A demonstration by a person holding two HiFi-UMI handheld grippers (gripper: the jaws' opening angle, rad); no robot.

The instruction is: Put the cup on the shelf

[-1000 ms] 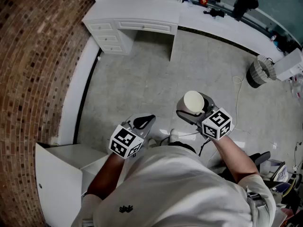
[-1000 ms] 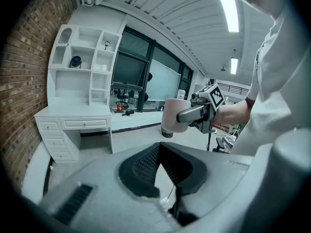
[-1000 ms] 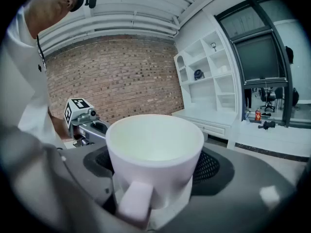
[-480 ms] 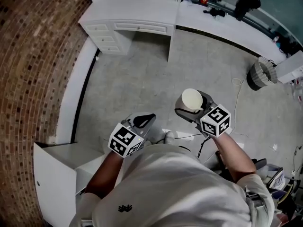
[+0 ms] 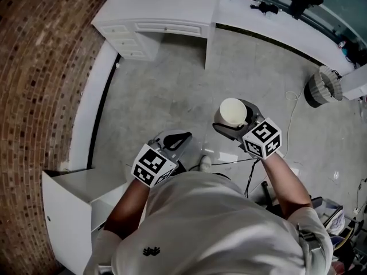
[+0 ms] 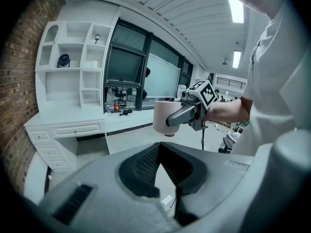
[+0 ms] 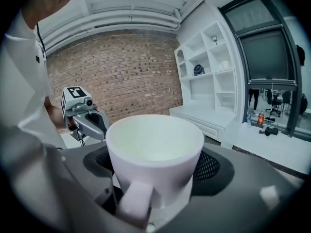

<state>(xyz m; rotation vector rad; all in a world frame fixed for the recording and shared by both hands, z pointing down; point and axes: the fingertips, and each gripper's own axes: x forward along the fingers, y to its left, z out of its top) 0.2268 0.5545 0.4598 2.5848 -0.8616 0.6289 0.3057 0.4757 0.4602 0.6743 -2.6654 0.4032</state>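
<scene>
Our right gripper clamps the cup — let's carry it level to the shelf. Our left gripper rides empty, jaws together.

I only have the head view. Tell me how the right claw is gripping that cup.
Observer: The right claw is shut on the white ceramic cup, which is upright with its handle turned toward the claw's camera.
Operator: Report the left claw.
Observer: The left claw has its jaws together at the tips, with nothing between them.
Operator: Now find me the shelf.
Observer: The white shelf unit rises above the white desk beside the brick wall. A dark round object sits in one upper compartment.
</scene>
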